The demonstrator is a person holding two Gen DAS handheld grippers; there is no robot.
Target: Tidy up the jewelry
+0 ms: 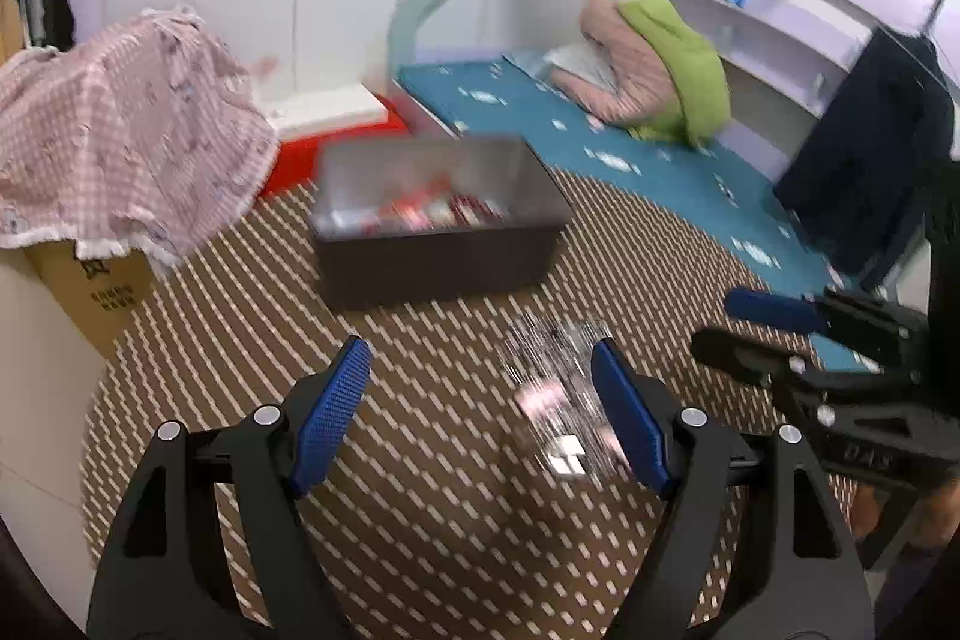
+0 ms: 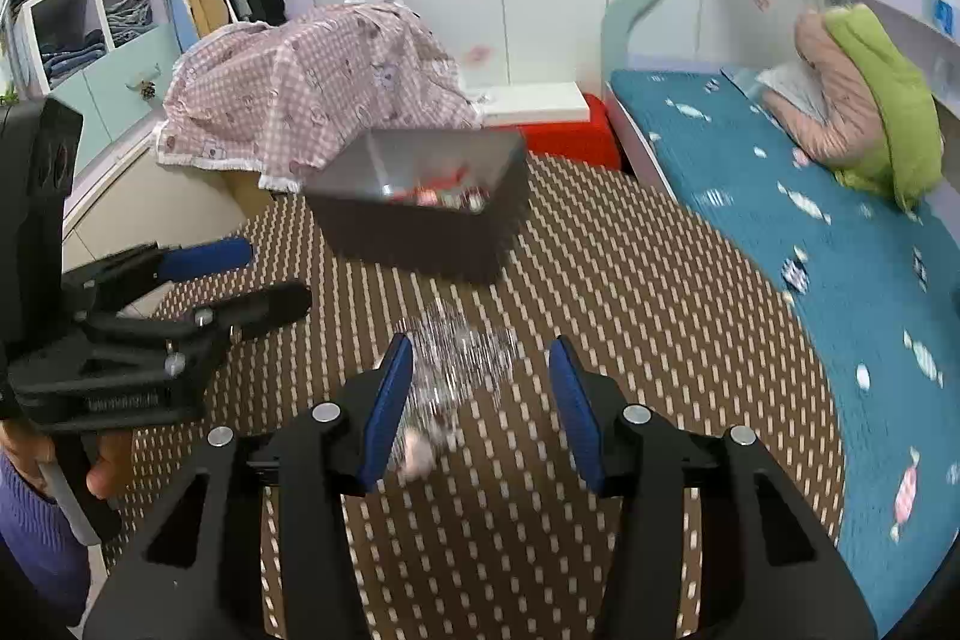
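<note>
Nearest the lens: left gripper [image 1: 480, 418], blue pads spread wide over bare tabletop, nothing between them. Right gripper [image 2: 480, 406] likewise parted, less widely; a blurred clear packet lies below and between its pads, but they do not press on it. Neither claw is holding anything.

Largest first. Round table [image 2: 630, 340], brown cloth with pale dashes, carries everything. Toward its far edge stands a dark rectangular box [image 1: 438, 256], open-topped, with red and white packets heaped inside; too blurred to name them singly. Near the middle of the table, on the gripper side of the box and well apart from it, lies the clear plastic jewelry packet [image 1: 558, 394], glinting, with something pinkish in it. In the left wrist view it sits just beside the right-hand pad.

Progress, as I judge it: the box already holds several pieces, so sorting is partly done. This one packet is left on the cloth. It probably needs picking up and carrying to the box. Nothing else loose on the table that I can make out.
</note>
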